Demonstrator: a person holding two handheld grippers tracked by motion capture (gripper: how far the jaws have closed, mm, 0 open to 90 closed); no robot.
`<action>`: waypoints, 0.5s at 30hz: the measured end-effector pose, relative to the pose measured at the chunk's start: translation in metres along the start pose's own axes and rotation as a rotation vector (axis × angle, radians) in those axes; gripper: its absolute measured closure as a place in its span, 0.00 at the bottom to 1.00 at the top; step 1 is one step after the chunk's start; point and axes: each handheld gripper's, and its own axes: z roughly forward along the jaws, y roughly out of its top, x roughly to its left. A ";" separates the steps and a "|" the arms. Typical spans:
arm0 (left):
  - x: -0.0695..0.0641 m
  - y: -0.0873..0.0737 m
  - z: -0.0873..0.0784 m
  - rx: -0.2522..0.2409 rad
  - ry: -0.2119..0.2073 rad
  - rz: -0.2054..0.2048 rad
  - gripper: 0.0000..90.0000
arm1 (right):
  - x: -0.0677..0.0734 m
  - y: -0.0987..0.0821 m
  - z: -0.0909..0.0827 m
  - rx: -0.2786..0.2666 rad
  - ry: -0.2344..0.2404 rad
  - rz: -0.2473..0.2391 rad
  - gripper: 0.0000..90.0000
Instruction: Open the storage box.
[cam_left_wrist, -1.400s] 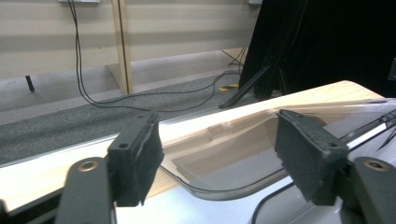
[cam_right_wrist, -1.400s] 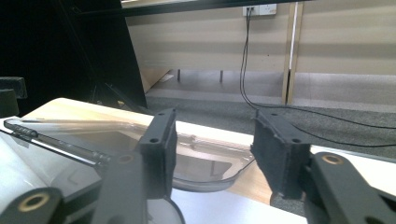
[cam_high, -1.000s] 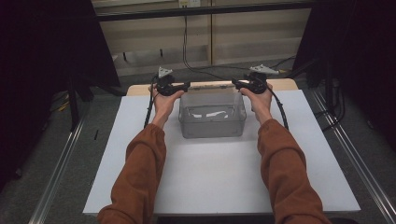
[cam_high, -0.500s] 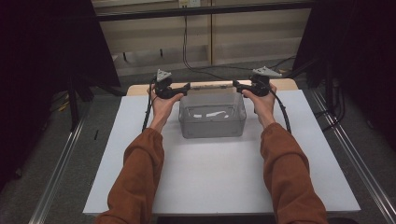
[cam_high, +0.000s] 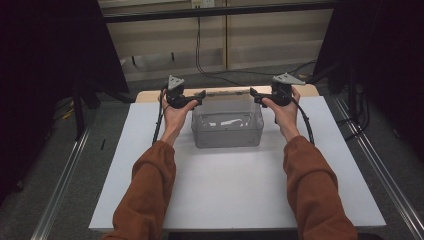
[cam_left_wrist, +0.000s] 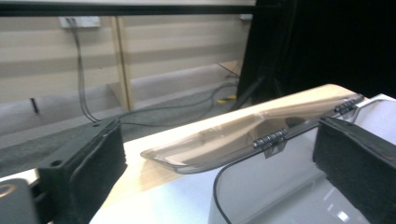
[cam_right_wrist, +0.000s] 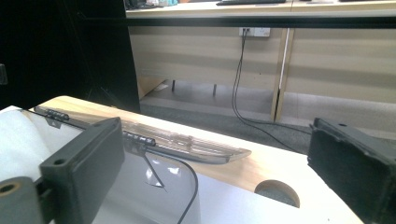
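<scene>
A clear plastic box (cam_high: 227, 125) stands at the far middle of a white board (cam_high: 225, 190). Its hinged lid (cam_high: 227, 93) lies folded back behind it, nearly flat. My left gripper (cam_high: 202, 95) sits at the box's far left corner and my right gripper (cam_high: 252, 93) at its far right corner. Both point inward, and their jaws have just been opening. In the left gripper view the lid's end (cam_left_wrist: 224, 140) lies between the wide black jaws, untouched by the pads. The right gripper view shows the other end of the lid (cam_right_wrist: 187, 142) the same way.
The white board rests on a wooden table (cam_high: 150, 95) that has a round hole (cam_right_wrist: 278, 192) near the right gripper. Metal rails (cam_high: 65, 175) run along the floor on both sides. Cables (cam_right_wrist: 240, 93) hang by the back wall.
Both hands have tipped slightly toward the far edge, and the grey plates on top of the grippers have come into sight. The box has stayed where it was.
</scene>
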 end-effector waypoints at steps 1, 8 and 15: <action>-0.001 0.000 -0.002 -0.009 -0.006 0.003 0.02 | 0.000 0.000 -0.001 0.000 0.000 0.000 0.04; -0.004 -0.006 -0.011 -0.007 -0.028 0.042 0.02 | 0.005 0.000 -0.011 -0.017 -0.004 -0.021 0.02; -0.006 -0.011 -0.019 -0.025 -0.003 0.038 0.02 | 0.010 -0.003 -0.019 -0.028 -0.001 -0.040 0.02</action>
